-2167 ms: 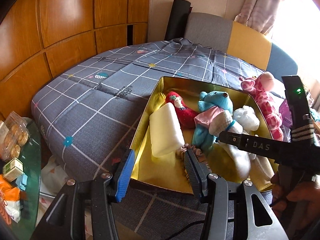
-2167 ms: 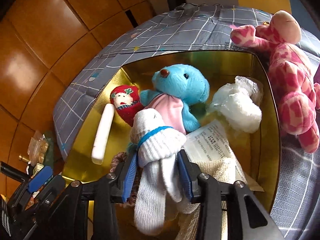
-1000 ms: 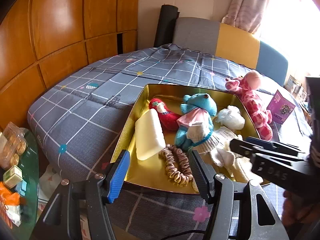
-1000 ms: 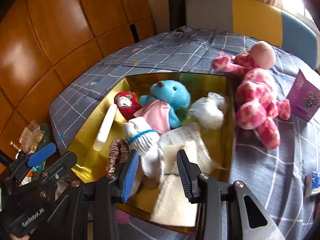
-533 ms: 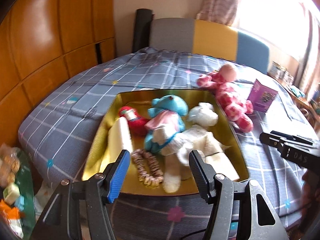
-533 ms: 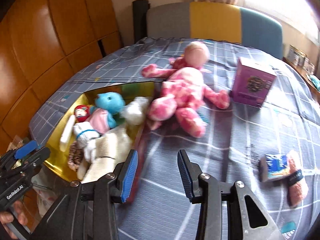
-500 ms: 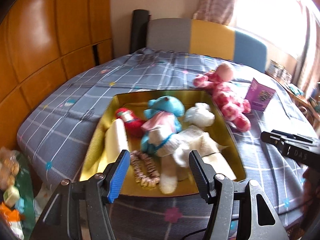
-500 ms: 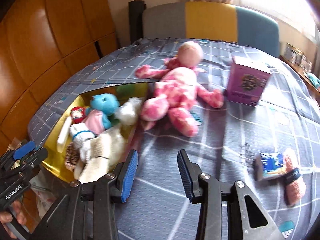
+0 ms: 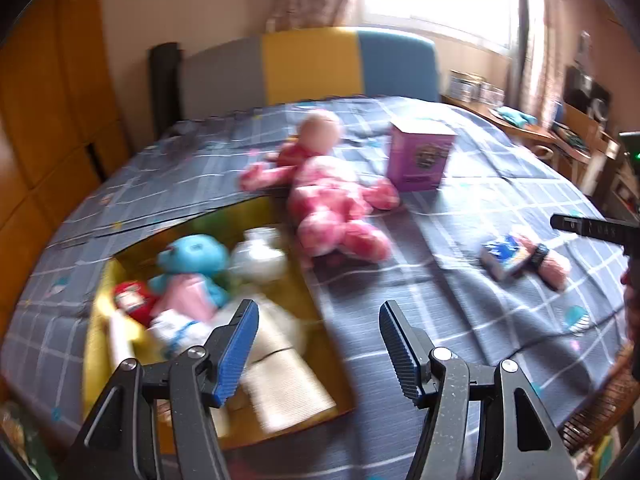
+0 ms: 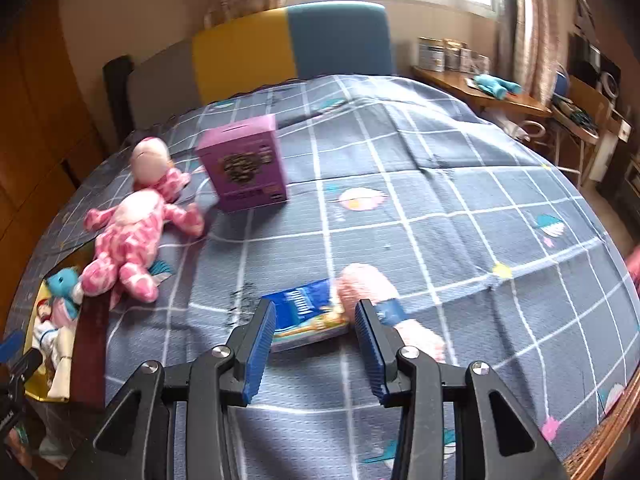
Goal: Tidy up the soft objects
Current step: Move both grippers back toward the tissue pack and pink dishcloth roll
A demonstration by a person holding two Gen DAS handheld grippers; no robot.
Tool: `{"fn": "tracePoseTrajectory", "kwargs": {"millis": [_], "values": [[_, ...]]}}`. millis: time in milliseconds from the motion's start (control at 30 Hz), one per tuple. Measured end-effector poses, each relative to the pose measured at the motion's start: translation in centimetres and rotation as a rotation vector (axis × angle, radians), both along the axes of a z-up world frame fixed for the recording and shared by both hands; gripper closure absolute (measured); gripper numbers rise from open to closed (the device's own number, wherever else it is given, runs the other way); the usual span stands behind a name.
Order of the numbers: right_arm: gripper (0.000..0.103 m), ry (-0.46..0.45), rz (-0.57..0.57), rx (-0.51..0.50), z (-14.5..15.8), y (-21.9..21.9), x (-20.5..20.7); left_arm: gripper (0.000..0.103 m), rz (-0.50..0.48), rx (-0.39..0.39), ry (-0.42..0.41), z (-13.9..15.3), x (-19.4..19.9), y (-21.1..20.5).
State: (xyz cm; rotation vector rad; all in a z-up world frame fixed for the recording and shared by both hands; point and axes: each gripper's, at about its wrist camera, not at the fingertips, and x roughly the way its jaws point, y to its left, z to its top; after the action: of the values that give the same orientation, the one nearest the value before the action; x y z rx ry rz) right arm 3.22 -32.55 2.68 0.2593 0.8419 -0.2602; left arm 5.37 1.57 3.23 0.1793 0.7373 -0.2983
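I'm hovering my right gripper (image 10: 315,326), jaws parted and empty, over the grey checked bedspread (image 10: 440,184); the fluffy pink soft roll (image 10: 370,286) is lying partly hidden behind its fingers, blurred

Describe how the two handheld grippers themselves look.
Both are black, angular frames with silver screws at the joints. The left gripper and the right gripper each have two ribbed blue pads. From the left camera, the right one's black body shows pale lettering and a green light.
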Motion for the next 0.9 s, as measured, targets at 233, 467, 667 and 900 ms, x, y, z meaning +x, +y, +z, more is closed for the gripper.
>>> {"fn": "tracePoseTrajectory", "kwargs": {"millis": [233, 467, 667, 900], "values": [[0.061, 0.012, -0.159, 0.118, -1.0, -7.0, -1.4, 0.039, -0.147, 0.02, 0.044, -0.7, 1.4, -6.5], [0.061, -0.007, -0.198, 0.222, -3.0, -9.3, -1.9, 0.026, -0.387, 0.065, 0.103, -2.5, 2.9, -14.7], [0.061, -0.083, -0.179, 0.338, -3.1, -10.1, -2.5, 0.021, -0.544, 0.115, 0.151, -5.0, 4.8, -22.0], [0.061, -0.117, -0.198, 0.418, -3.5, -11.0, -2.7, 0.015, -0.686, 0.212, 0.158, -7.5, 6.1, -27.8]]}}
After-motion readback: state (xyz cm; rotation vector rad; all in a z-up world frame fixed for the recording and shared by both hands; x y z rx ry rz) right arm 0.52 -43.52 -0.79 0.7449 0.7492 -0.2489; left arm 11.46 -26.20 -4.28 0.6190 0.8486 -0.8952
